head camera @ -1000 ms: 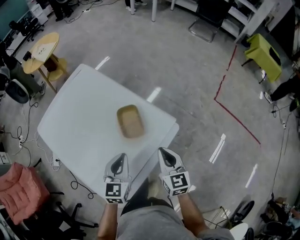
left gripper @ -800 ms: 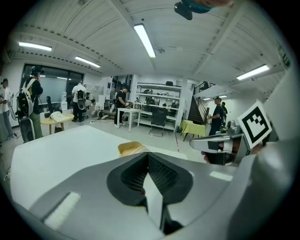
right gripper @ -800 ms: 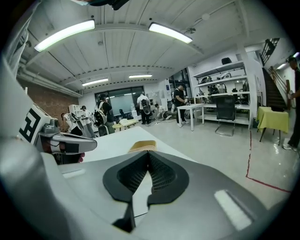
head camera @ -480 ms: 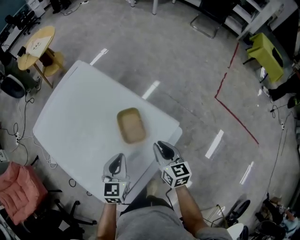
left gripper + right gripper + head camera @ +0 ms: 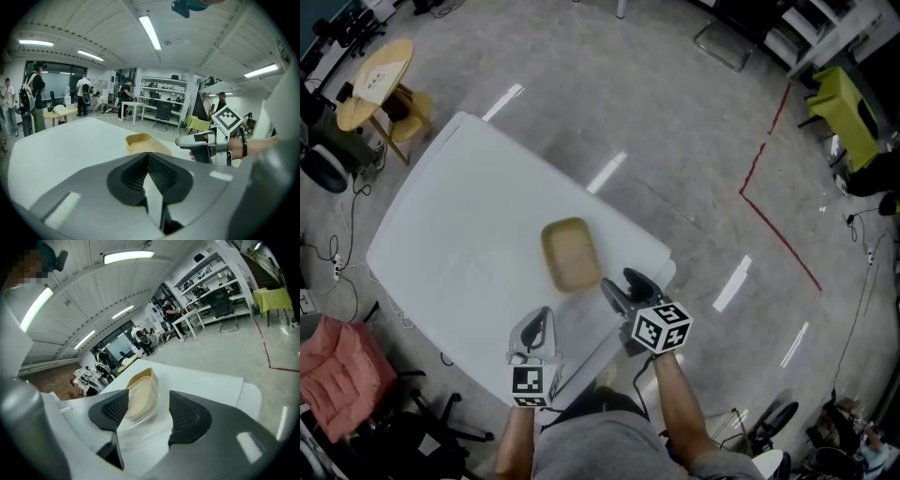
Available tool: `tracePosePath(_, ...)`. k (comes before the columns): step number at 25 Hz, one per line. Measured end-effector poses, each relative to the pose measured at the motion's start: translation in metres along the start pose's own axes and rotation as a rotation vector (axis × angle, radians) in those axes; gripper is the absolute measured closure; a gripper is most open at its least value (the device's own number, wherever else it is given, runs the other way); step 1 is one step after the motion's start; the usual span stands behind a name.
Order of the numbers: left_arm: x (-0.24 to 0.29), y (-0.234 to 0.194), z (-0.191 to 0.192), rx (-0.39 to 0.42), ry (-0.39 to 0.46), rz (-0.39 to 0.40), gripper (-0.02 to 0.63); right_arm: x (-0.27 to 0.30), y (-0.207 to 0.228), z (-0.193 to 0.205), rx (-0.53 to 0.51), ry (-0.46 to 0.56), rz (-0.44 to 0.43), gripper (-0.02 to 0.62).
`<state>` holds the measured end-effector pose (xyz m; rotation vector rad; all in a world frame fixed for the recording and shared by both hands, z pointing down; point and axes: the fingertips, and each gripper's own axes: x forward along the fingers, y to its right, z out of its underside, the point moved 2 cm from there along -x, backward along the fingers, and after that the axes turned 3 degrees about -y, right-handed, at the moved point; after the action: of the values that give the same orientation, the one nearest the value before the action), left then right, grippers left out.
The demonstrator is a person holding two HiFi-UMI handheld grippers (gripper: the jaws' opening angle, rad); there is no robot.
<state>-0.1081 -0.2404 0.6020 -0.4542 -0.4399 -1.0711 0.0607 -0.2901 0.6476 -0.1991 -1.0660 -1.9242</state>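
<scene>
A tan oblong tray (image 5: pixel 570 255) lies on the white table (image 5: pixel 459 225), toward its near right part. My right gripper (image 5: pixel 619 285) is open just short of the tray's near end, angled toward it. In the right gripper view the tray (image 5: pixel 141 392) shows between the two spread jaws, with a clear plastic rim at its near end. My left gripper (image 5: pixel 541 315) hovers over the table's near edge, shut and empty. In the left gripper view its jaws (image 5: pixel 148 159) meet, with the tray (image 5: pixel 140 142) ahead and the right gripper (image 5: pixel 202 142) to the right.
A round wooden side table (image 5: pixel 380 80) stands beyond the table's far left corner. Red tape (image 5: pixel 769 169) marks the floor at right, near a yellow-green seat (image 5: pixel 839 98). A pink cloth (image 5: pixel 337 370) and cables lie at the left. People stand far off (image 5: pixel 35 101).
My right gripper has gone from shut to open and moved forward and left, up to the tray's near end. The left gripper has stayed shut in about the same place.
</scene>
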Motion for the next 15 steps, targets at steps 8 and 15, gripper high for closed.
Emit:
tracePosePath(8, 0.009, -0.007, 0.005, -0.013, -0.015, -0.006, 0.595, 0.02, 0.006, 0.009, 0.059, -0.07, -0.058, 0.285)
tracePosePath(15, 0.01, -0.011, 0.007, -0.016, -0.024, -0.018, 0.595, 0.027, 0.005, 0.016, 0.113, -0.115, -0.092, 0.29)
